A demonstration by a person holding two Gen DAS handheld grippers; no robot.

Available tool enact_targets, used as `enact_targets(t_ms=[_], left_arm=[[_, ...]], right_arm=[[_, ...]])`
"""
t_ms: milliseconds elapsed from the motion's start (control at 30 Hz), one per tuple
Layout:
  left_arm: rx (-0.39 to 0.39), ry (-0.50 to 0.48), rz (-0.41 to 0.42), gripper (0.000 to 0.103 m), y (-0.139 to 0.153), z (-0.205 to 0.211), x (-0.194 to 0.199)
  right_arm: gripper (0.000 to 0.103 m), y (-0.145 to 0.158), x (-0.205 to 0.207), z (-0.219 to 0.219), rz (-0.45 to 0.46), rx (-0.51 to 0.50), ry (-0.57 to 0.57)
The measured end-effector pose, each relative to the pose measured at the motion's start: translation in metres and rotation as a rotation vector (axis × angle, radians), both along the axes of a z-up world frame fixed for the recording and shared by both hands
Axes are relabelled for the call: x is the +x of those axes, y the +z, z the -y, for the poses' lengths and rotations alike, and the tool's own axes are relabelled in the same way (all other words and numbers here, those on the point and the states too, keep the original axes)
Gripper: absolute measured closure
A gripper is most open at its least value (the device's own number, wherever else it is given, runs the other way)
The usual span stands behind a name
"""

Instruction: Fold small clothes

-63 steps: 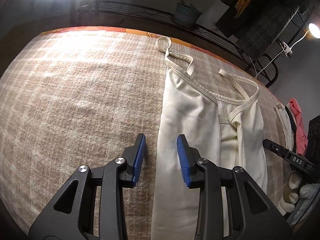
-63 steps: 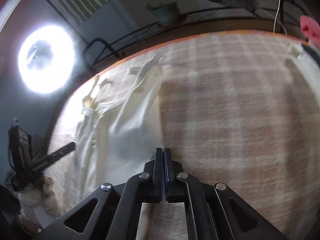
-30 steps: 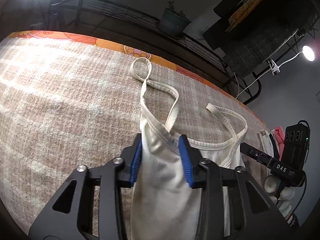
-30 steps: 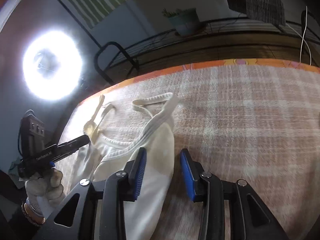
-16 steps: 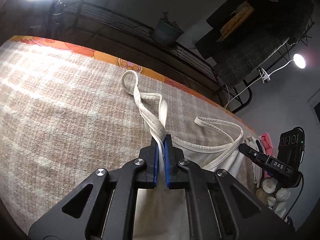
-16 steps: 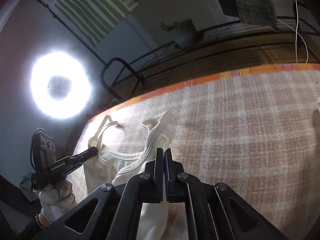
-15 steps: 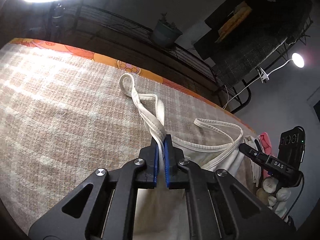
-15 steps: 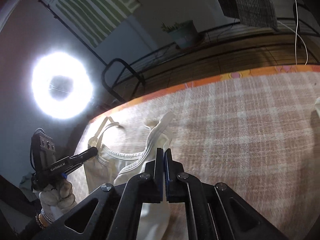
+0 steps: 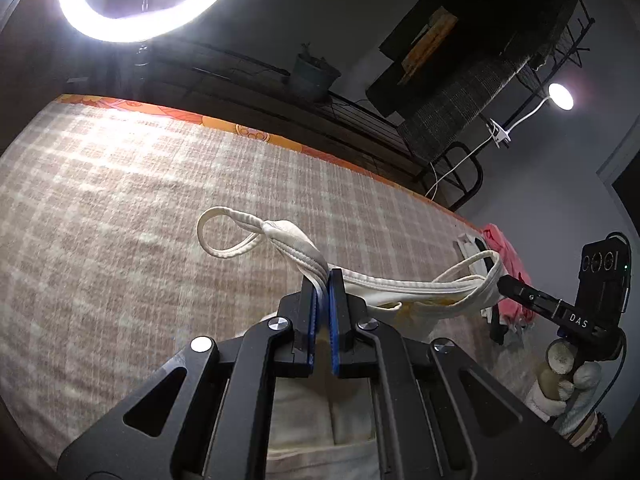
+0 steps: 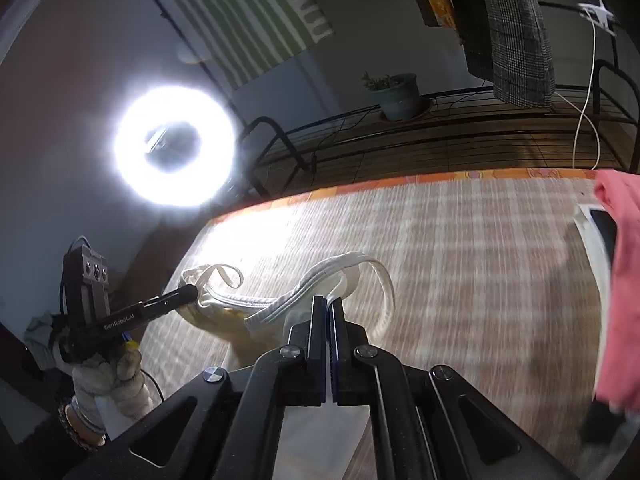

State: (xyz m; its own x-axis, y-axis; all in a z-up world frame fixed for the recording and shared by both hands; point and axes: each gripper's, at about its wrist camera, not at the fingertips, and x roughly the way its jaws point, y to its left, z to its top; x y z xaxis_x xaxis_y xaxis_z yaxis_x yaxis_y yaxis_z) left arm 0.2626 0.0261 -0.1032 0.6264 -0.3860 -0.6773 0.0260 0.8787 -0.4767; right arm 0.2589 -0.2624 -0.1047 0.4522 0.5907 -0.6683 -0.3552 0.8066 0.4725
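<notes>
We lose the cream top's (image 9: 304,432) lower body behind the left gripper (image 9: 322,280) frame, pink garment (image 10: 616,280) cut by the right view's edge, checked blanket (image 10: 460,260) streaked with blur there, dark clump (image 10: 600,420) beneath it unreadable

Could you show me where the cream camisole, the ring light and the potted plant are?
Cream camisole (image 9: 404,286): left wrist view, on its neckline band.
Ring light (image 10: 132,182): right wrist view, on the glowing ring's lower left.
Potted plant (image 10: 400,100): right wrist view, on the pot's side.
</notes>
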Motion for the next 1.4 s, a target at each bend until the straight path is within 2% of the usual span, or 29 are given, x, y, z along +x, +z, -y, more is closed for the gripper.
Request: enact_targets(t_ms=[167, 233, 400, 533, 633, 733, 767, 833, 867, 900, 1000, 1100, 1200, 1400], left_arm=[[0.023, -0.015, -0.022, 0.100, -0.004, 0.004, -0.049], [0.043, -0.023, -0.032, 0.100, -0.008, 0.007, -0.068], [0.058, -0.030, -0.053, 0.100, -0.019, 0.013, -0.108], [0.081, -0.028, -0.067, 0.100, -0.029, 0.015, -0.128], [0.094, -0.042, -0.096, 0.100, -0.039, 0.014, -0.142], [0.144, -0.051, -0.134, 0.100, -0.049, 0.011, -0.154], [0.153, -0.056, -0.157, 0.097, -0.052, 0.010, -0.158], [0.158, -0.066, -0.196, 0.091, -0.056, 0.006, -0.166], [0.157, -0.071, -0.203, 0.091, -0.056, 0.004, -0.171], [0.158, -0.077, -0.204, 0.091, -0.055, 0.001, -0.176], [0.152, -0.095, -0.192, 0.091, -0.044, -0.004, -0.188], [0.144, -0.104, -0.132, 0.091, -0.023, -0.002, -0.190], [0.191, -0.113, -0.061, 0.091, -0.004, 0.009, -0.175], [0.215, -0.141, -0.092, 0.091, -0.013, 0.025, -0.123]], right_arm=[[0.103, 0.002, -0.042, -0.002, 0.001, -0.030, 0.011], [0.103, -0.002, -0.073, -0.004, 0.006, -0.060, 0.021], [0.103, -0.012, -0.111, -0.005, -0.007, -0.083, 0.016], [0.103, -0.023, -0.138, -0.008, -0.006, -0.122, 0.020], [0.103, -0.035, -0.157, -0.007, -0.029, -0.144, 0.020], [0.103, -0.043, -0.171, -0.005, -0.068, -0.168, 0.033], [0.102, -0.045, -0.173, -0.004, -0.086, -0.175, 0.039], [0.095, -0.049, -0.177, -0.003, -0.139, -0.208, 0.052], [0.080, -0.050, -0.180, -0.001, -0.161, -0.224, 0.062], [0.073, -0.047, -0.182, 0.001, -0.159, -0.238, 0.060], [0.072, -0.037, -0.186, 0.006, -0.115, -0.231, 0.060], [0.073, -0.026, -0.180, 0.001, -0.066, -0.174, 0.067], [0.074, -0.022, -0.169, -0.020, -0.039, -0.155, 0.112], [0.074, -0.040, -0.144, -0.061, -0.069, -0.204, 0.171]])
